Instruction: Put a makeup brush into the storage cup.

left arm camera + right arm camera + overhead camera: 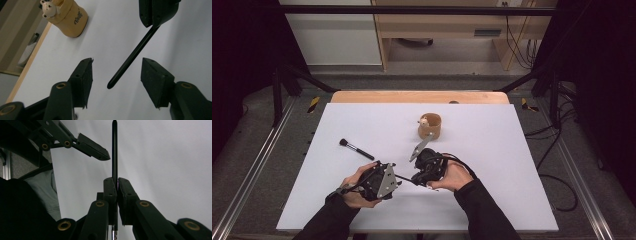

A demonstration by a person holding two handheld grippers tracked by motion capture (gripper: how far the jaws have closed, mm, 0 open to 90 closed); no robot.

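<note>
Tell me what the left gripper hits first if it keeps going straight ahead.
Probably the thin black handle held by the right gripper: its free end lies between the open jaws of the left gripper. Depth is unclear, so it might slide past to the white table.

In the high view, the thin black handle (404, 178) between the left gripper (393, 176) and the right gripper (416, 179) is too small to tell how either gripper's jaws stand on it, and the person's hands cover much of both grippers. In the right gripper view the handle's lower end is hidden between the clamped jaws and cut off by the bottom edge. In the left gripper view the top edge cuts off the bear cup (67, 17) and the right gripper, far from the handle's tip.
</note>
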